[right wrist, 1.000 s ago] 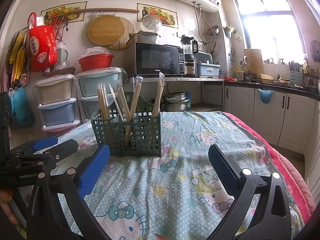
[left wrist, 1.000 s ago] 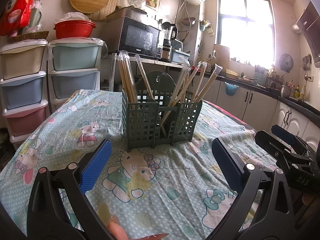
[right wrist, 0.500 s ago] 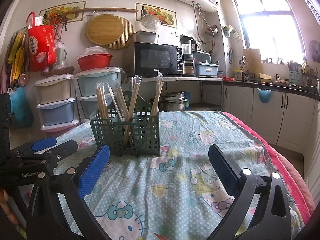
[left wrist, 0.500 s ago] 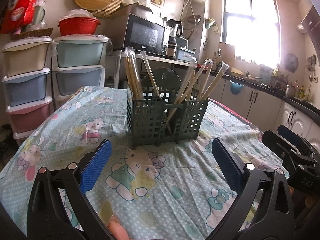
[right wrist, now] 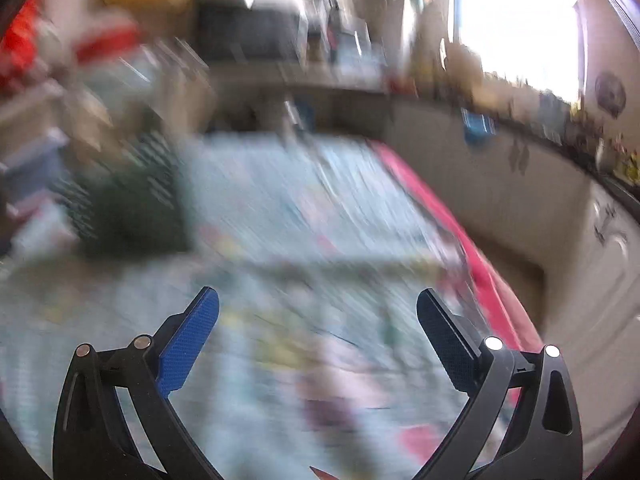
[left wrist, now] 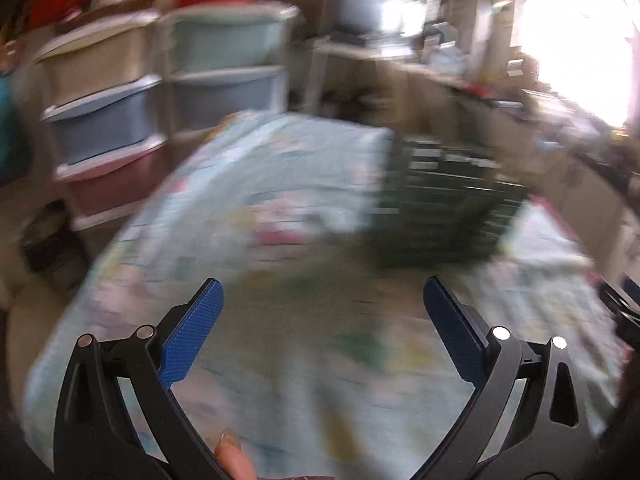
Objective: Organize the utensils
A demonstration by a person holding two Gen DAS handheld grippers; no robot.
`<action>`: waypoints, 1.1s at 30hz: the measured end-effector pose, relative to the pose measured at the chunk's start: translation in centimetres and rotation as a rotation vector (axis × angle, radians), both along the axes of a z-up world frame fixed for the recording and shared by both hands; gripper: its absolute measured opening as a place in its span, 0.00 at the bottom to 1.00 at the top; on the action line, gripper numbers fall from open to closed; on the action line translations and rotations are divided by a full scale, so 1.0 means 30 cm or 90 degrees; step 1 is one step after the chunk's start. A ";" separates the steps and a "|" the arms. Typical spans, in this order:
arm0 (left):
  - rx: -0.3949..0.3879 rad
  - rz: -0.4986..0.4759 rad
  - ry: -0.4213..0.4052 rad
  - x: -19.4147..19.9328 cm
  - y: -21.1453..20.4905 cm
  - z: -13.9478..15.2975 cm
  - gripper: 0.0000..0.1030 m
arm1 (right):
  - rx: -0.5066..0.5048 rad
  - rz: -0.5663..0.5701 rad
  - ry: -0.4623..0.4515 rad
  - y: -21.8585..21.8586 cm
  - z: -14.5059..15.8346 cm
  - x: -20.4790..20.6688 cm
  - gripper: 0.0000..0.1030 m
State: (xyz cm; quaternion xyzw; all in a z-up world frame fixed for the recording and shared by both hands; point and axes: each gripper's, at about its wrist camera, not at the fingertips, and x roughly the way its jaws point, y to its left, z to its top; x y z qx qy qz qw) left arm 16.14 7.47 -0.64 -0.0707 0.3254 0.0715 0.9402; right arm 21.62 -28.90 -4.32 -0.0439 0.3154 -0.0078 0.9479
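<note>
Utensil caddy (left wrist: pixel 444 208) sits on the bench (left wrist: pixel 280 360), ahead-right of your left claw (left wrist: pixel 322 336), contents blurred. Both claws spread, empty; right claw (right wrist: pixel 318 336) beside caddy. Progress unclear; nothing loose visible.

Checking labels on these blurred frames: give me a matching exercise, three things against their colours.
Things:
1. lattice plastic utensil caddy
2. top storage drawer of the left stack
3. left gripper fingers' pads

Colours:
a. blue
b. dark green
c. beige

Pairs: 1-b, 2-c, 3-a
</note>
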 end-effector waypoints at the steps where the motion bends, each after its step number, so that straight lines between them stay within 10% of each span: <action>1: 0.017 0.033 0.041 0.039 0.049 -0.021 0.90 | 0.001 -0.016 0.059 -0.050 -0.032 0.069 0.94; 8: 0.001 0.144 0.180 0.165 0.254 -0.188 0.91 | 0.084 -0.129 0.174 -0.305 -0.177 0.256 0.95; 33: 0.004 0.147 0.188 0.141 0.253 -0.184 0.91 | 0.076 -0.128 0.169 -0.295 -0.170 0.227 0.95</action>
